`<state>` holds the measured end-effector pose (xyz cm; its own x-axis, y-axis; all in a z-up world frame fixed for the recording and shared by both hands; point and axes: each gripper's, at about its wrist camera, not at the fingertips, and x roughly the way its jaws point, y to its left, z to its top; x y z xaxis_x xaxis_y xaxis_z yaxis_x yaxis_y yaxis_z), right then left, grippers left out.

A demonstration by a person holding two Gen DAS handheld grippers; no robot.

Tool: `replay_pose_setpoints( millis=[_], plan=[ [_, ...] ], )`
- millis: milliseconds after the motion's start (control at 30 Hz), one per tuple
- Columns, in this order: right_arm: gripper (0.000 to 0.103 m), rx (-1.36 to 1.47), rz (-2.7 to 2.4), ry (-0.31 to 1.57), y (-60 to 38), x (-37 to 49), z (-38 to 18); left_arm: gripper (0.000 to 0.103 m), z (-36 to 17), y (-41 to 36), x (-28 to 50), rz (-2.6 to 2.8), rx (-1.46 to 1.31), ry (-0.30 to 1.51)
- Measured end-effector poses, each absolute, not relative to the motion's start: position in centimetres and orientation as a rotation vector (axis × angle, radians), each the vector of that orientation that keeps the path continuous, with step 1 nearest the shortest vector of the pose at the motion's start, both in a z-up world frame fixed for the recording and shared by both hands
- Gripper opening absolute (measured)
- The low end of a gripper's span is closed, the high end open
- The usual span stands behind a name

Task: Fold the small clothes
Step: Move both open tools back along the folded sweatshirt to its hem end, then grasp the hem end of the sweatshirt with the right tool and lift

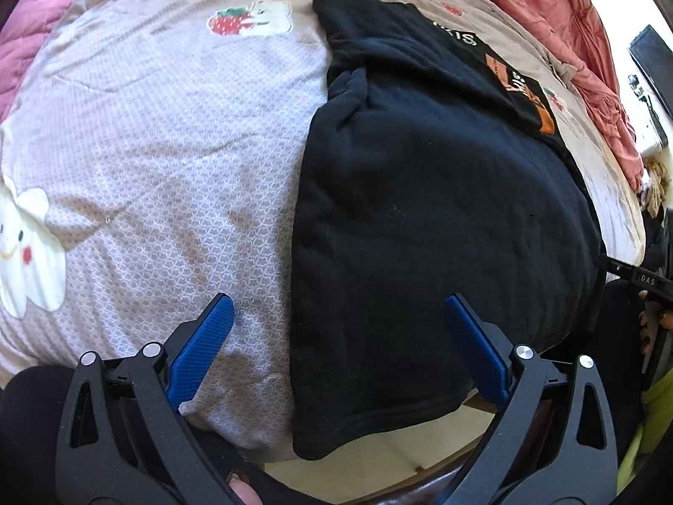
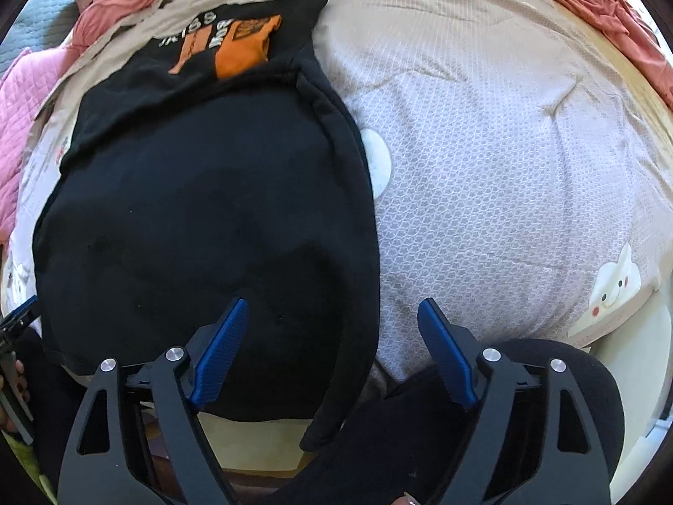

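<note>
1. Your left tongs (image 1: 338, 336) stand apart, gripping nothing, over the near left edge of the black garment (image 1: 420, 210).
2. Your right tongs (image 2: 332, 343) gape too, straddling its right edge.
3. The garment lies flat on the patterned bedspread (image 2: 504, 168), its orange print (image 2: 239, 46) at the far end.

Left gripper (image 1: 338, 315) – black skeletal frame with triangular cutouts, silver round pivot screws, blue textured finger pads (image 1: 202, 349). Right gripper (image 2: 332, 317) same build – black linkages, silver screws, blue ribbed pads (image 2: 221, 351). Person wears black legwear (image 2: 420, 433); dark-painted fingernails (image 1: 645, 320) visible, lime-green cloth (image 1: 656, 400) at frame edge.
</note>
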<state>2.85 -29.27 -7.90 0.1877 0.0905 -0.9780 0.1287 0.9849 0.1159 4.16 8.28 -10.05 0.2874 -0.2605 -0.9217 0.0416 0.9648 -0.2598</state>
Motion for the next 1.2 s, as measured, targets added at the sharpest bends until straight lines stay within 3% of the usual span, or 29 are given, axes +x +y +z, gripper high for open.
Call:
replay_pose_setpoints(
  millis=[100, 167, 200, 233, 267, 300, 333, 400, 567, 733, 767, 833, 867, 1200],
  plan=[
    [0.073, 0.183, -0.034, 1.412, -29.2, 3.3, -8.6, 0.094, -10.3, 8.5, 4.3, -0.205, -0.227, 1.267],
    [0.058, 0.208, -0.022, 1.417, -29.3, 3.6, -8.8, 0.094, -10.4, 8.6, 4.3, -0.206, -0.239, 1.267],
    [0.045, 0.236, -0.002, 1.416, -29.5, 3.6, -9.0, 0.093, -10.5, 8.6, 4.3, -0.205, -0.241, 1.267],
    [0.032, 0.254, 0.011, 1.405, -29.6, 3.5, -8.8, 0.088, -10.5, 8.7, 4.3, -0.206, -0.242, 1.265],
    [0.026, 0.263, 0.019, 1.391, -29.7, 3.4, -8.6, 0.084, -10.3, 8.7, 4.2, -0.205, -0.243, 1.258],
    [0.015, 0.275, 0.032, 1.371, -29.8, 3.2, -8.2, 0.075, -10.2, 8.8, 4.1, -0.204, -0.246, 1.249],
    [0.012, 0.29, 0.05, 1.348, -29.9, 3.0, -7.8, 0.062, -9.9, 8.9, 4.0, -0.209, -0.254, 1.237],
    [0.011, 0.302, 0.073, 1.312, -29.9, 2.8, -7.1, 0.038, -9.6, 9.1, 4.0, -0.226, -0.269, 1.226],
    [0.011, 0.312, 0.074, 1.32, -30.1, 2.7, -7.1, 0.036, -10.0, 9.1, 4.0, -0.233, -0.265, 1.246],
    [0.02, 0.326, 0.064, 1.378, -30.0, 3.6, -8.5, 0.037, -10.5, 9.2, 4.2, -0.235, -0.283, 1.267],
    [0.02, 0.328, 0.067, 1.38, -30.0, 3.6, -8.5, 0.033, -10.4, 9.1, 4.2, -0.235, -0.28, 1.263],
    [0.011, 0.344, 0.087, 1.365, -30.0, 3.4, -8.3, 0.009, -10.1, 9.3, 4.1, -0.228, -0.279, 1.249],
    [0.011, 0.354, 0.099, 1.349, -30.0, 3.2, -7.9, 0.003, -9.8, 9.6, 4.1, -0.238, -0.303, 1.234],
    [0.009, 0.493, 0.223, 1.045, -32.6, 2.9, -3.4, 0.003, -6.0, 10.3, 4.6, -0.291, -0.35, 1.078]
  ],
)
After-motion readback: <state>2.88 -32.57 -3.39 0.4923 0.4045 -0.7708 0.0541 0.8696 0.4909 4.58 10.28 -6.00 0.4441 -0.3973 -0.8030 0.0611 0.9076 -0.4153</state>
